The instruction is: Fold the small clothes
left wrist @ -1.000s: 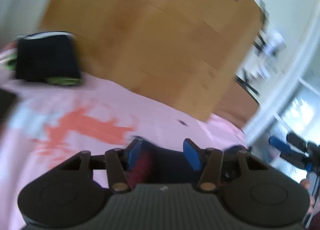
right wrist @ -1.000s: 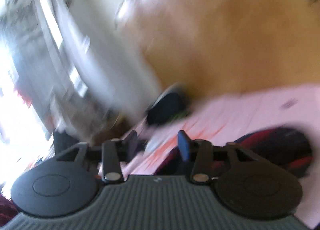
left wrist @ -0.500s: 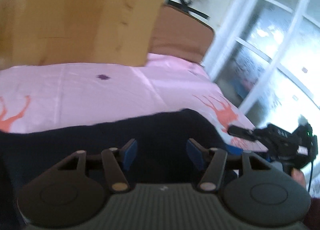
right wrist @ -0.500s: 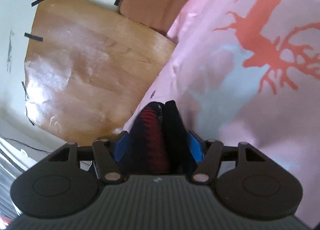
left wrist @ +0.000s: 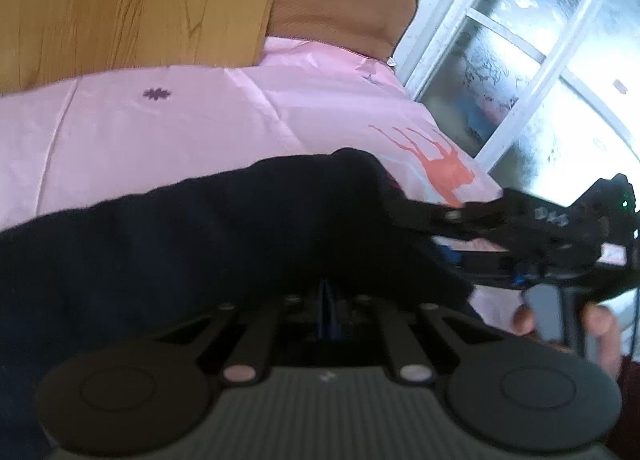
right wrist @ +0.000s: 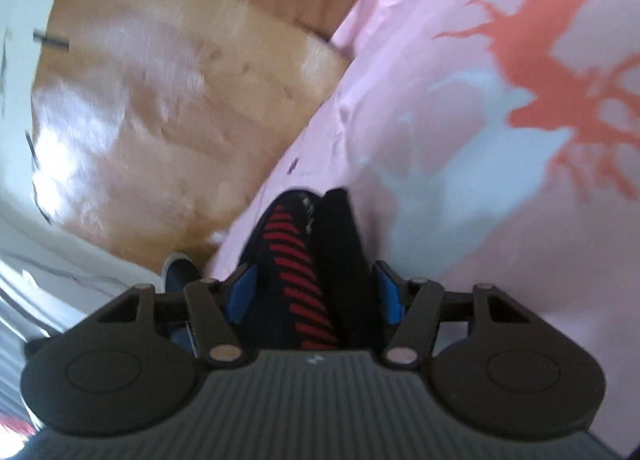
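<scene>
A dark navy garment (left wrist: 240, 240) lies across the pink bed sheet (left wrist: 200, 120). My left gripper (left wrist: 328, 300) is shut on its near edge, blue pads together with cloth bunched around them. In the right wrist view the same garment (right wrist: 296, 244) shows red stripes and stands bunched between the pads of my right gripper (right wrist: 314, 284). Those jaws are closing, and both blue pad faces still show beside the cloth. In the left wrist view the right gripper (left wrist: 416, 228) reaches in at the garment's right end, held by a person's hand (left wrist: 600, 324).
A wooden headboard (left wrist: 140, 0) and a brown cushion (left wrist: 340, 8) stand behind the bed. A white-framed window (left wrist: 540, 60) is to the right. The sheet (right wrist: 440, 220) carries orange deer prints. A dark shoe (right wrist: 180, 272) sits on the floor beside the bed.
The left jaws went from open over the garment to shut on its edge. Both hands swung in and down to the garment. The right gripper now straddles its striped end.
</scene>
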The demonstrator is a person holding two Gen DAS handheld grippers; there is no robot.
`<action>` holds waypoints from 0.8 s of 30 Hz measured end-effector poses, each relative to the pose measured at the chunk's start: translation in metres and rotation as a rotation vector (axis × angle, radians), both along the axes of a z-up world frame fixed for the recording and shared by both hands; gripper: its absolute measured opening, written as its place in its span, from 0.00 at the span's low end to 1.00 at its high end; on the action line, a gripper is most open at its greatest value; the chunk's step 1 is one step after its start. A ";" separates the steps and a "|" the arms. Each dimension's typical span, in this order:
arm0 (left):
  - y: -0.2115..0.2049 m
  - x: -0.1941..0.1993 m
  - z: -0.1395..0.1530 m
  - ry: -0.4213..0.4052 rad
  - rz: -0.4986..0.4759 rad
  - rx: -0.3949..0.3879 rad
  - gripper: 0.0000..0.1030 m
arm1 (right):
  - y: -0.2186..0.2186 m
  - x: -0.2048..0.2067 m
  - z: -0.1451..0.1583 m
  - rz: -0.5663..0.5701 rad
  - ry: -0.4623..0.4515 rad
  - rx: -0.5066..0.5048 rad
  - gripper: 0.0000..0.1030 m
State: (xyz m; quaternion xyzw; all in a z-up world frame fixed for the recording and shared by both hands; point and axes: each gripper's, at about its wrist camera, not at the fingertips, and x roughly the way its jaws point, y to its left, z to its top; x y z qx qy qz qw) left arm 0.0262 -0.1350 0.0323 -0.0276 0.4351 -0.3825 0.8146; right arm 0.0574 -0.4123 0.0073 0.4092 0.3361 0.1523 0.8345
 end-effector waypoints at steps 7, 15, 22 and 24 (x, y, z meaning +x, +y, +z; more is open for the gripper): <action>0.044 -0.002 0.014 -0.006 0.045 -0.083 0.04 | 0.017 0.009 0.009 0.052 -0.005 0.107 0.37; 0.198 -0.005 0.056 -0.160 0.400 -0.292 0.20 | 0.122 0.007 0.083 0.364 -0.173 -0.017 0.37; 0.270 -0.022 0.051 -0.151 0.601 -0.307 0.38 | 0.262 0.048 0.049 0.601 -0.028 -0.122 0.15; 0.273 -0.025 0.048 -0.143 0.607 -0.303 0.39 | 0.276 0.059 0.033 0.620 -0.040 -0.136 0.13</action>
